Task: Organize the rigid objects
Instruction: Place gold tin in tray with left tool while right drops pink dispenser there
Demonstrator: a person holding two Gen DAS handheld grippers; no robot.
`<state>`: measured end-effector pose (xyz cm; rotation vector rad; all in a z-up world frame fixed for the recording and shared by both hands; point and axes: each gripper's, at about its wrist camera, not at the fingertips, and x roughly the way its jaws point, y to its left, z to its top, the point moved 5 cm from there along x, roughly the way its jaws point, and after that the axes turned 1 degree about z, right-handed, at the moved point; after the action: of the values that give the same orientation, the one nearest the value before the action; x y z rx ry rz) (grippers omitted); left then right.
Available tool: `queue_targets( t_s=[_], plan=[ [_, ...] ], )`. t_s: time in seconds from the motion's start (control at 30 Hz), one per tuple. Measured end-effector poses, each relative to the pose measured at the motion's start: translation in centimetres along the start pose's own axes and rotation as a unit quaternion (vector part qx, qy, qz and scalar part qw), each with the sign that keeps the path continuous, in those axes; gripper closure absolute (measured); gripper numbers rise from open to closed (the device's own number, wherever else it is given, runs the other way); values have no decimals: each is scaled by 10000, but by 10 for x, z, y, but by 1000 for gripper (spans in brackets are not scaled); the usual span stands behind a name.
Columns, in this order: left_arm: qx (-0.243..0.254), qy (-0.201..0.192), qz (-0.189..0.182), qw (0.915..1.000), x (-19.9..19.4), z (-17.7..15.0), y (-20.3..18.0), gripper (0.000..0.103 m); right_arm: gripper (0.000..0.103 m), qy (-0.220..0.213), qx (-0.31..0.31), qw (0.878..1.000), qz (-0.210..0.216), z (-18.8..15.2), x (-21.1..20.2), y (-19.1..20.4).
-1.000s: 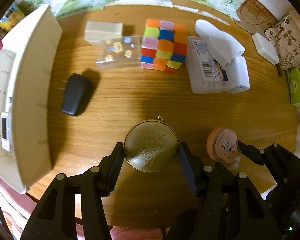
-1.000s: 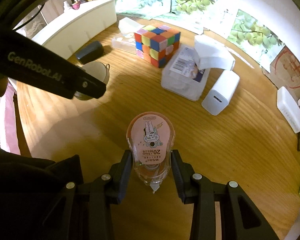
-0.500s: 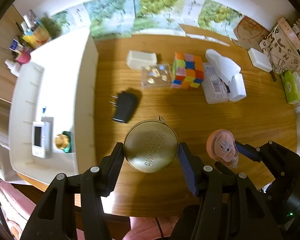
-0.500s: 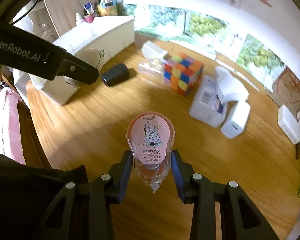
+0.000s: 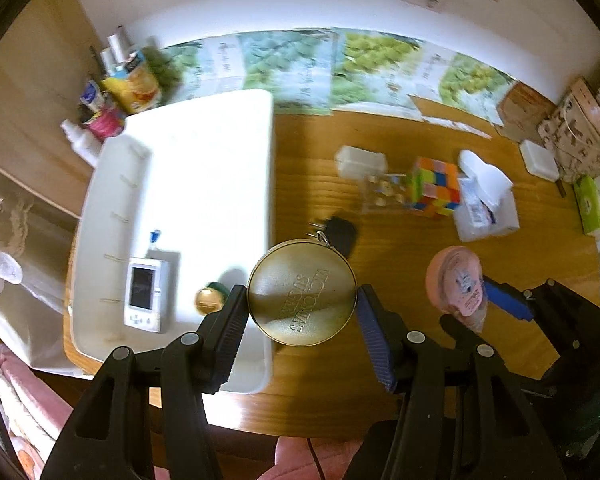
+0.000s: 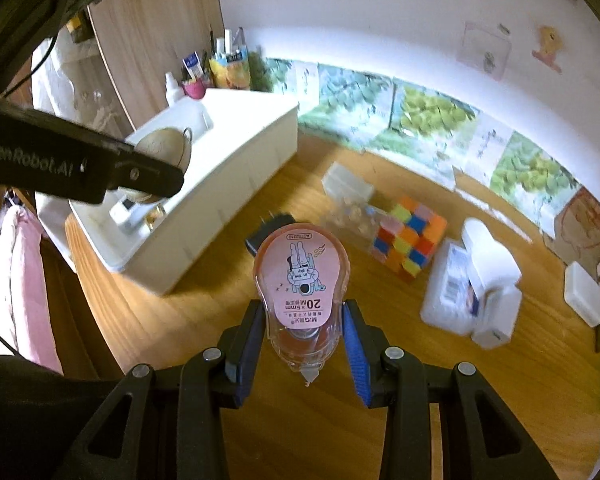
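My left gripper (image 5: 302, 304) is shut on a round gold tin (image 5: 302, 293) and holds it high above the right edge of the white storage box (image 5: 180, 184). It also shows in the right wrist view (image 6: 162, 152) over that box (image 6: 220, 184). My right gripper (image 6: 303, 320) is shut on a pink correction tape dispenser (image 6: 302, 280), held above the wooden table (image 6: 220, 360). The dispenser also shows in the left wrist view (image 5: 458, 284).
The box holds a small white device (image 5: 142, 294) and a gold-capped item (image 5: 208, 300). On the table lie a black plug adapter (image 5: 340, 232), a colourful cube (image 5: 436, 192), a clear case (image 5: 380, 194), white containers (image 5: 484, 208) and a green pack (image 5: 590, 206). Bottles (image 5: 116, 80) stand behind the box.
Both grippers have risen further from the table with their objects. The left gripper has moved left, so the tin now hangs over the box's edge.
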<state>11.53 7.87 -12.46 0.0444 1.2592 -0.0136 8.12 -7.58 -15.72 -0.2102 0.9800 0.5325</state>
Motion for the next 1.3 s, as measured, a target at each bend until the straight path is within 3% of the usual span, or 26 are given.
queue_targets(
  t_s=[0.4, 0.6, 0.93, 1.3],
  plan=[
    [-281, -98, 328, 9990, 2, 10, 74, 44, 64, -399, 22, 9991, 144, 44, 15, 38],
    [-396, -14, 296, 9988, 12, 12, 103, 44, 64, -467, -5, 9986, 241, 63, 29, 62],
    [-238, -2, 480, 9986, 28, 19, 143, 44, 64, -604, 93, 9972, 441, 86, 55, 99],
    [-377, -43, 358, 9986, 36, 16, 169, 44, 64, -624, 130, 9963, 575, 98, 73, 123]
  ],
)
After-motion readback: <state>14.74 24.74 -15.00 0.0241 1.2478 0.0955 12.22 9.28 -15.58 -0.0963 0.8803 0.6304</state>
